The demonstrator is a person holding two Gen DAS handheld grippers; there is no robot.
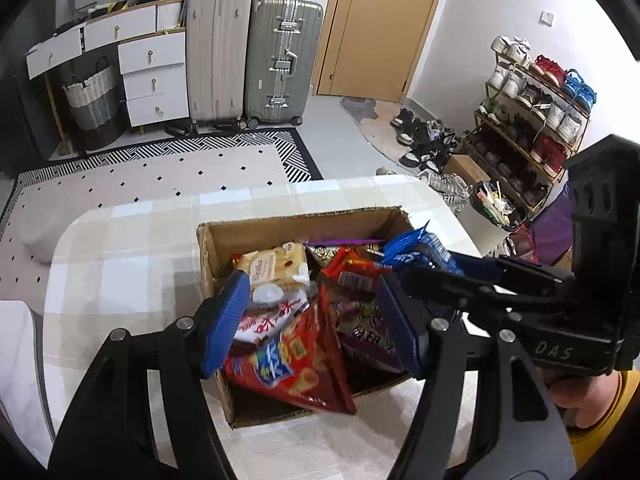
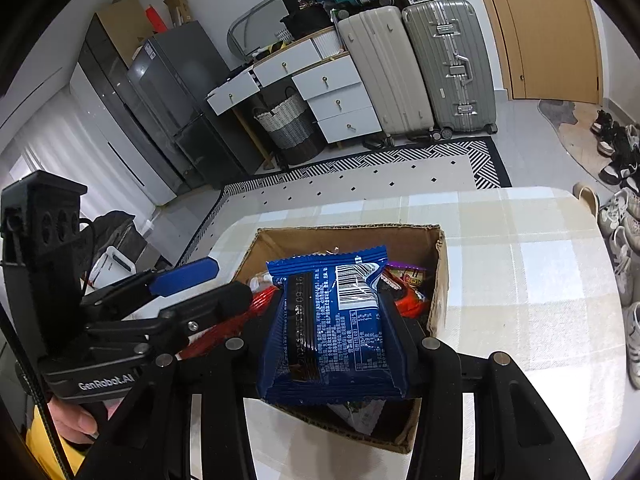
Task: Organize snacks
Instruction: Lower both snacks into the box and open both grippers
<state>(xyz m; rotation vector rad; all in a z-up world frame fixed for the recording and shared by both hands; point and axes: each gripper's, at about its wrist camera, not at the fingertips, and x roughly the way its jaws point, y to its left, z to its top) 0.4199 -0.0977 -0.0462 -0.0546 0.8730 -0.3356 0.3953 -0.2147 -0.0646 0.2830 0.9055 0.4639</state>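
An open cardboard box [image 1: 300,224] [image 2: 348,234] full of snack packets stands on the checked tablecloth [image 1: 120,260]. My left gripper [image 1: 312,304] hangs open over the box. Its blue pads [image 1: 226,320] stand either side of a red cracker bag [image 1: 296,364] that lies in the box without pressing on it. A pale biscuit pack [image 1: 272,264] and a purple bag [image 1: 372,340] lie beside it. My right gripper [image 2: 332,304] is shut on a blue packet [image 2: 332,320] [image 1: 416,248], held just above the box's near-right part. In the right wrist view, the left gripper [image 2: 212,280] shows at the left.
The table edge [image 2: 580,208] curves off at the far right, with shoes on the floor past it. A shoe rack [image 1: 532,120], suitcases [image 1: 280,60], a drawer unit [image 1: 152,76] and a patterned rug [image 1: 160,176] lie beyond. A hand with a yellow sleeve [image 1: 592,412] holds the right gripper.
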